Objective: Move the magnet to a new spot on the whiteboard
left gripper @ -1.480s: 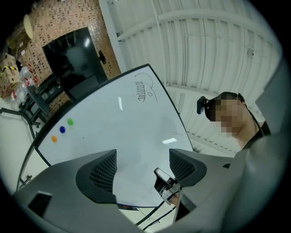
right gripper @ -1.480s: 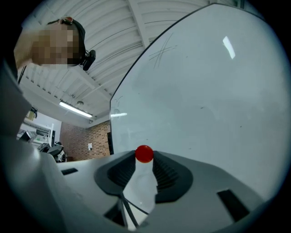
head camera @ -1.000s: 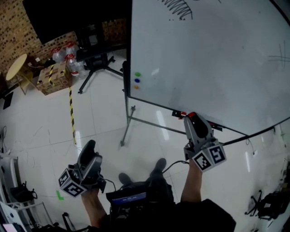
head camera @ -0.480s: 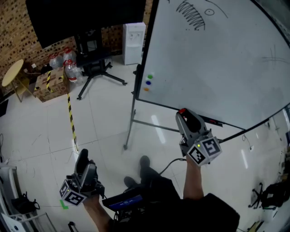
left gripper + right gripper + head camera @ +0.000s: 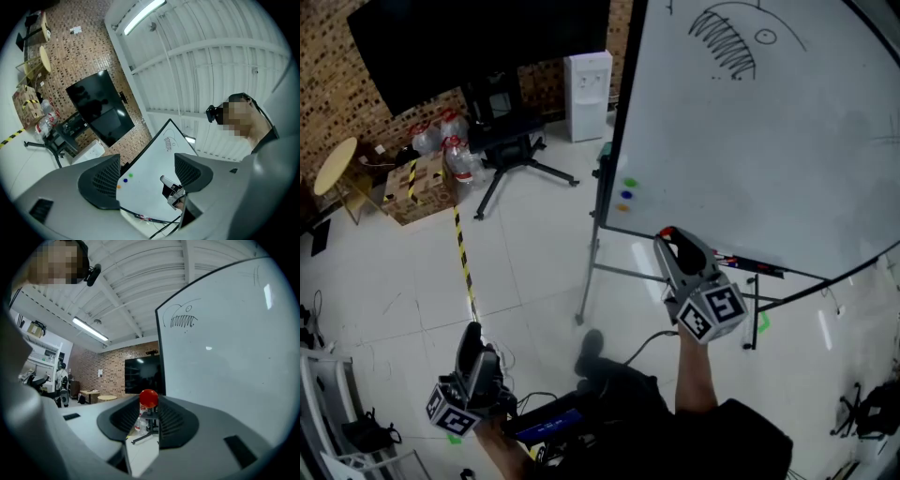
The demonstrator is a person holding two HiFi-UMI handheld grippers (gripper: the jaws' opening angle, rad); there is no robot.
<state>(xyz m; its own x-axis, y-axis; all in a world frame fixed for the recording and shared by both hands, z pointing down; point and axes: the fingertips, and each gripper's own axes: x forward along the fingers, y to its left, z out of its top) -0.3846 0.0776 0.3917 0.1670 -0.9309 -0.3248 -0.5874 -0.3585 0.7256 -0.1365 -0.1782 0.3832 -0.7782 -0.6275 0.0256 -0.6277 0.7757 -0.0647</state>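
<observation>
A small red magnet (image 5: 149, 398) sits pinched at the jaw tips of my right gripper (image 5: 149, 405), which is shut on it. In the head view that right gripper (image 5: 667, 235) holds the red magnet (image 5: 666, 232) just below the whiteboard (image 5: 769, 159), near its lower left corner and off the surface. Green (image 5: 629, 183), blue (image 5: 625, 195) and orange (image 5: 622, 206) magnets stick to the board's lower left. A scribbled drawing (image 5: 727, 42) is at the top. My left gripper (image 5: 472, 333) hangs low at the left, open and empty. In the left gripper view the whiteboard (image 5: 154, 164) shows between the spread jaws of the left gripper (image 5: 145, 174).
Markers (image 5: 748, 265) lie on the board's tray. The board's stand leg (image 5: 591, 281) reaches the white floor. A black screen (image 5: 478, 47), a water dispenser (image 5: 588, 94), a tripod base (image 5: 520, 159), a box with bottles (image 5: 431, 183) and a round table (image 5: 336, 164) stand at the back left.
My head view has swung so the board sits further right. The right gripper, still on the red magnet, now lies nearer the board's lower left corner. The left gripper has dropped lower.
</observation>
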